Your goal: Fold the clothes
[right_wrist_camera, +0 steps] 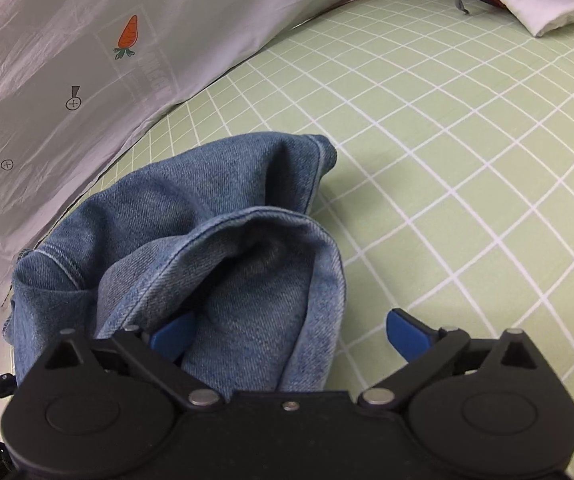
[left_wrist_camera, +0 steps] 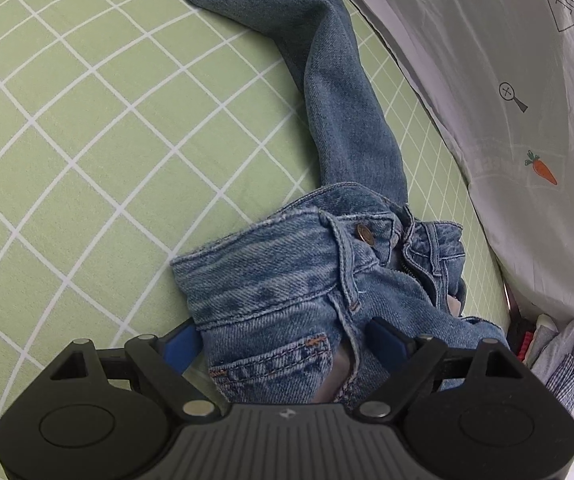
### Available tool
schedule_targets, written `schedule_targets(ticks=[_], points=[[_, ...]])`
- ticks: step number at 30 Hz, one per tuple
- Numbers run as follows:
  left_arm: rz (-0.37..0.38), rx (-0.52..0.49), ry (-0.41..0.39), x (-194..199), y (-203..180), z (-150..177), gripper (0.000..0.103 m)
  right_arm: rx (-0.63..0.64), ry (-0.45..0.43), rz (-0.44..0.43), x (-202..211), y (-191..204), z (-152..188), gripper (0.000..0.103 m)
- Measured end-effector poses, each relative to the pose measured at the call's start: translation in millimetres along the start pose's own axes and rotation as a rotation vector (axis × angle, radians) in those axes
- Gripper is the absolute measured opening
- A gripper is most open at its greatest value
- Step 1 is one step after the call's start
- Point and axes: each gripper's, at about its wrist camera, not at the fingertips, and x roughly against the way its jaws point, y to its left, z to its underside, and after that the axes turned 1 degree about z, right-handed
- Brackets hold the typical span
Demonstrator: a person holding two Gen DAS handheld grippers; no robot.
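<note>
Left wrist view: the left claw [left_wrist_camera: 285,340] has its blue fingers [left_wrist_camera: 387,340] spread wide, one on each side of the waistband end of the jeans [left_wrist_camera: 287,280], with denim bunched between them; whether the pads press the cloth I cannot tell. A copper button [left_wrist_camera: 365,234] sits at the open fly, and a stitched pocket lies just in front of the claw. One leg runs away from the waistband across the green checked sheet [left_wrist_camera: 87,140]. Beside the jeans lies a grey cover [left_wrist_camera: 507,60] printed with a carrot [left_wrist_camera: 541,166] and an arrow whose lettering seems to read "HERE". Past the waistband, at the cover's edge, sits a pile of folded clothes [left_wrist_camera: 559,360].

Right wrist view: the right claw [right_wrist_camera: 291,336] is spread too, a leg cuff of the jeans [right_wrist_camera: 215,248] draped over one blue finger [right_wrist_camera: 171,336], the other finger bare above the sheet [right_wrist_camera: 467,160]. The grey cover [right_wrist_camera: 67,60] lies beside the cuff, showing the carrot [right_wrist_camera: 127,36]. Only this view shows a white folded garment [right_wrist_camera: 551,4] well beyond the cuff.
</note>
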Motion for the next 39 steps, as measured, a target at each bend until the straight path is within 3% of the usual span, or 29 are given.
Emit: schedule_targets(ticks=[3,4,6,8,9,10,11,13,15,17,19,21,23,26,30,33,34,35,37,39], points=[[0.013,0.011,0.000,1,2,-1,0.076,-0.008,0.018,0.024,1,-2,1,0.100],[0.021,0.017,-0.001,1,3,-1,0.070,-0.010,0.023,0.030,1,-3,1,0.094],[0.037,0.021,-0.005,2,3,-2,0.062,-0.026,0.040,0.008,2,-7,1,0.077],[0.053,0.024,-0.010,4,4,-2,0.052,-0.038,0.044,-0.016,4,-10,0,0.047],[0.061,0.026,-0.012,4,4,-2,0.042,-0.033,0.027,-0.017,6,-10,-2,0.038],[0.069,0.028,-0.015,5,4,-2,0.035,-0.028,0.010,-0.018,9,-11,-3,0.022],[0.077,0.029,-0.017,5,4,-2,0.031,-0.023,-0.007,-0.019,12,-11,-5,0.012],[0.073,0.019,-0.032,9,0,-4,0.021,-0.012,-0.041,-0.021,18,-12,-8,0.009],[0.070,0.008,-0.055,14,-9,-9,0.018,0.013,-0.089,-0.009,25,-12,-15,0.007],[0.069,-0.017,-0.082,18,-19,-16,0.017,0.099,-0.183,0.070,34,-9,-36,0.007],[0.108,-0.022,-0.084,20,-29,-24,0.016,0.159,-0.283,0.129,45,-8,-65,0.007],[0.182,-0.024,-0.100,26,-42,-28,0.016,0.185,-0.365,0.117,62,-5,-97,0.007],[0.203,-0.095,-0.152,40,-65,-29,0.015,0.287,-0.473,0.128,82,12,-122,0.007],[0.228,-0.189,-0.255,72,-89,-28,0.015,0.447,-0.643,0.139,120,48,-131,0.007],[0.251,-0.158,-0.382,118,-79,-29,0.015,0.527,-0.806,0.072,167,77,-119,0.007],[0.130,-0.128,-0.471,140,-46,-26,0.015,0.540,-0.731,-0.010,166,80,-103,0.013],[0.064,-0.122,-0.488,143,-33,-25,0.015,0.540,-0.678,-0.024,157,78,-96,0.026],[-0.002,-0.101,-0.485,142,-16,-24,0.015,0.540,-0.608,-0.026,144,75,-87,0.038],[-0.098,-0.038,-0.447,134,21,-18,0.015,0.521,-0.438,-0.011,112,65,-64,0.044],[-0.175,0.000,-0.413,127,55,-5,0.015,0.437,-0.293,0.006,84,46,-39,0.042]])
